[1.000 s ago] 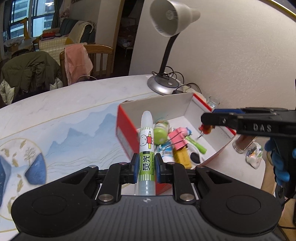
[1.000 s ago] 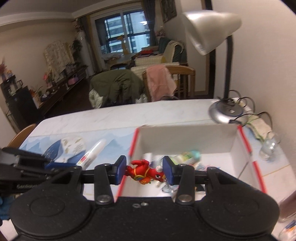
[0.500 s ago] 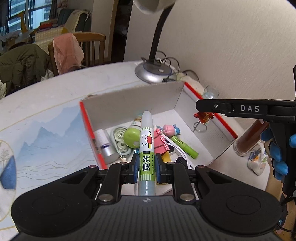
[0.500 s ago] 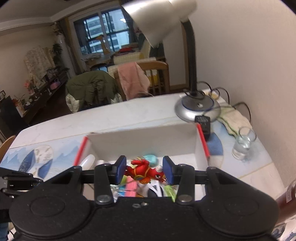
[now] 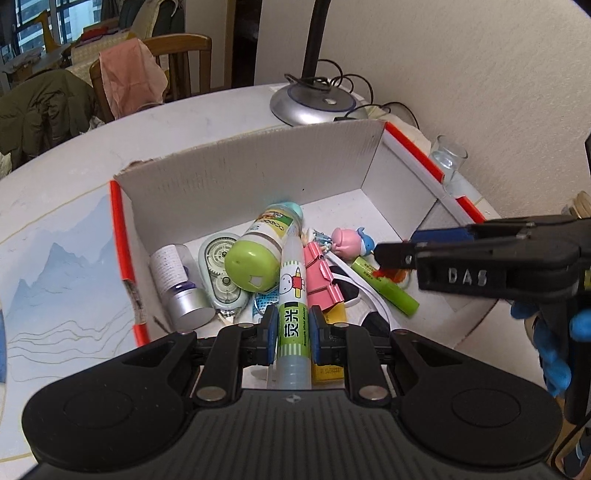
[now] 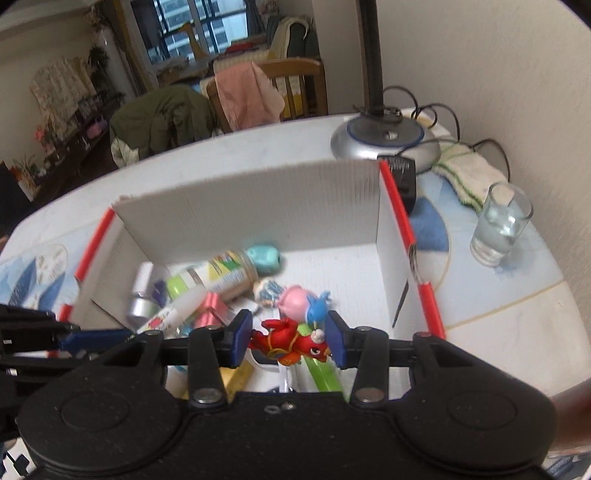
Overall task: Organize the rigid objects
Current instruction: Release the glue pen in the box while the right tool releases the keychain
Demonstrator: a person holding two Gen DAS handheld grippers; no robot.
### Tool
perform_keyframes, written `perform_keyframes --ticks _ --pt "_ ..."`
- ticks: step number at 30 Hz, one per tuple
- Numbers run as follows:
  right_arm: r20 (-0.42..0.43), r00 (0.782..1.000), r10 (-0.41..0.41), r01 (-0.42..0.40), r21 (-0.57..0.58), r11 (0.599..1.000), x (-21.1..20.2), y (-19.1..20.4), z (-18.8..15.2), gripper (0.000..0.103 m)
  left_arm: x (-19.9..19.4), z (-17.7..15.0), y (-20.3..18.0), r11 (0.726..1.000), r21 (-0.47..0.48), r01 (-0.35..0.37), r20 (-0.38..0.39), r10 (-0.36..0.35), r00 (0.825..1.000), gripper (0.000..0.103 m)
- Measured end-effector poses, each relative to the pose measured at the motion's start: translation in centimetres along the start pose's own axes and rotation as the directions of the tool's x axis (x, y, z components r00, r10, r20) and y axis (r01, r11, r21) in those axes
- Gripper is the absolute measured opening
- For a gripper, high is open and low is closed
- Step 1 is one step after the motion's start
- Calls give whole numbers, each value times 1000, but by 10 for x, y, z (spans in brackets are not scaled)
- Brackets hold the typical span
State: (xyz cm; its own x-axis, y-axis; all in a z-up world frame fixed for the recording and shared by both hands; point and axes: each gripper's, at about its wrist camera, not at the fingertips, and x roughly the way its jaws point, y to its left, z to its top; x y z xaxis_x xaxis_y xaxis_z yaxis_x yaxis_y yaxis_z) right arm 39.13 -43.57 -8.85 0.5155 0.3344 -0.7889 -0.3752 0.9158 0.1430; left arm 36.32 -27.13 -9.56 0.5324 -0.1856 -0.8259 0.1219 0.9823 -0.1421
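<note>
Tongs: left (image 5: 292,334) clamp a glue stick (image 5: 293,310), base hidden; right (image 6: 290,341) pinch a red figurine (image 6: 290,341), blurred.

A textured cream wall (image 5: 480,74) flanks the table (image 5: 184,122); behind stand a wooden chair (image 6: 295,85), draped clothes and a daylit window (image 6: 192,33).

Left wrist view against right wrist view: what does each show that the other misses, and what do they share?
Only the left wrist view shows the correction tape dispenser and the blue-gloved hand behind the right gripper. Only the right wrist view shows the red dragon figurine whole between the pads, and the black adapter behind the box. Both show the cardboard box, the glue stick clamped in the left gripper, the pink pig toy, the lamp base and the glass.
</note>
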Motion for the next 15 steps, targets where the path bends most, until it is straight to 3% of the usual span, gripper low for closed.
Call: perform_keyframes --ticks 15 --pt "-90 996 2 -7 -49 999 16 -3 -11 44 30 -1 0 999 -33 -12 -115 8 993 17"
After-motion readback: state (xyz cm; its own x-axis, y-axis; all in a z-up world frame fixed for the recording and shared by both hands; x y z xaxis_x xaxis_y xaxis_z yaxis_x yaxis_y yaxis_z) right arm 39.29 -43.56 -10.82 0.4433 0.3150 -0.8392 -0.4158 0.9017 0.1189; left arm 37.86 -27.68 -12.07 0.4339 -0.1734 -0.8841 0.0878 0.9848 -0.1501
